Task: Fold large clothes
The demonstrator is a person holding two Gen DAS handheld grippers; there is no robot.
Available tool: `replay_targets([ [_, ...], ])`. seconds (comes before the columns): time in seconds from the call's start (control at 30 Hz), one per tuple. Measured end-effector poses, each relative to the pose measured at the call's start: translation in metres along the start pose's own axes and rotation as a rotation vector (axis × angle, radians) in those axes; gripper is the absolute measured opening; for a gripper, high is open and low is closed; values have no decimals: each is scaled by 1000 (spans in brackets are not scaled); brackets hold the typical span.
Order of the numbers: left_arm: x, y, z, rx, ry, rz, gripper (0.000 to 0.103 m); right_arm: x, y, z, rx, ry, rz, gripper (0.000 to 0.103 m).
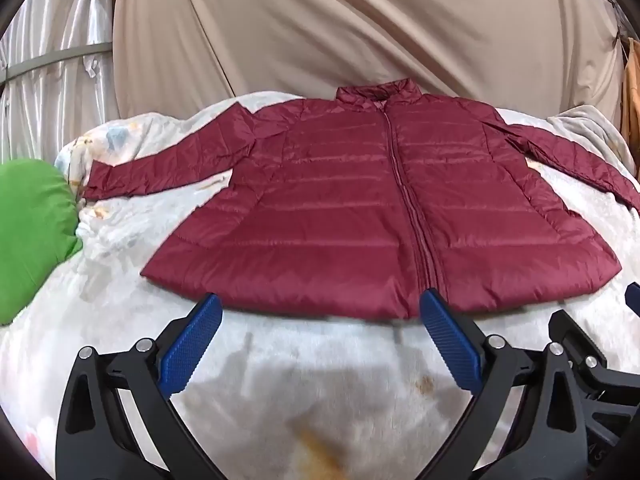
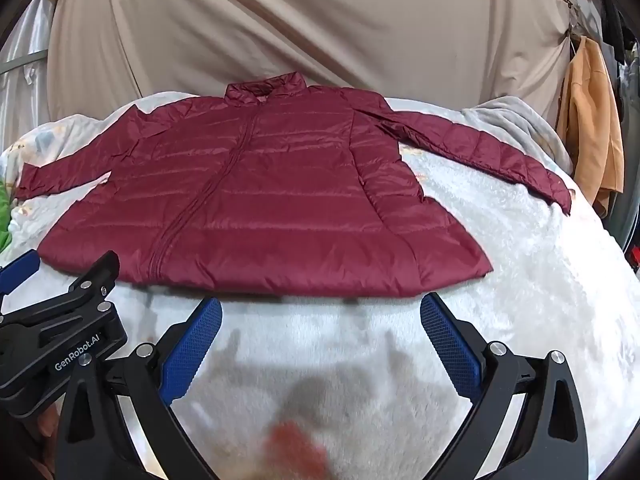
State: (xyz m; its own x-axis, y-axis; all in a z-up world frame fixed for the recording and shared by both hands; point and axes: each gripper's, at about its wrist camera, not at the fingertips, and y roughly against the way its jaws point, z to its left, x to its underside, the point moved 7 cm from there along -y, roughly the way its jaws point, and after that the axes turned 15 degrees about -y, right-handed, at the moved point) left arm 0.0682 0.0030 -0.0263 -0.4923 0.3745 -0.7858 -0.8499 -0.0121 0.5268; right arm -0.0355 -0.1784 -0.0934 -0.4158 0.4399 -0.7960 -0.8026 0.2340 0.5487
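**Desk:** What lies on the bed, and where?

**Photographer:** A dark red quilted jacket (image 1: 372, 208) lies flat and face up on a white fleece blanket (image 1: 280, 380), zipped to its stand-up collar. The collar points away from the cameras, toward a beige draped sheet (image 1: 360, 20) that fills the background. Both sleeves spread out to the sides, each resting on the blanket. The hem is the edge nearest the grippers.

**Desk:** And the grippers?

**Photographer:** The left gripper (image 1: 320, 308) has its jaws spread wide, nothing between them. Its blue ribbed pads (image 1: 188, 352) sit just short of the hem, over the jacket's left half and zip, pointing downward at the fabric. In the right wrist view, the right gripper (image 2: 320, 308) is likewise wide open and empty, poised near the hem on the jacket's right half. Whether either pad brushes the hem cannot be told. The two tools sit side by side; the left gripper's black frame, lettered "GenRobot.AI", shows at the left edge of the right view.

**Desk:** Anything else in frame?

**Photographer:** A green cushion (image 1: 32, 240) rests on the blanket beyond the left sleeve's cuff. An orange garment (image 2: 592, 128) hangs at far right. Pale printed patterns and orange-brown patches mark the blanket.
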Motion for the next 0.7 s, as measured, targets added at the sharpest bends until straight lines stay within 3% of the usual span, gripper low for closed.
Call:
replay_targets([
  [0.7,4,-20,-4,22,17,37,97,3,-15,1,-5,-5,33,98],
])
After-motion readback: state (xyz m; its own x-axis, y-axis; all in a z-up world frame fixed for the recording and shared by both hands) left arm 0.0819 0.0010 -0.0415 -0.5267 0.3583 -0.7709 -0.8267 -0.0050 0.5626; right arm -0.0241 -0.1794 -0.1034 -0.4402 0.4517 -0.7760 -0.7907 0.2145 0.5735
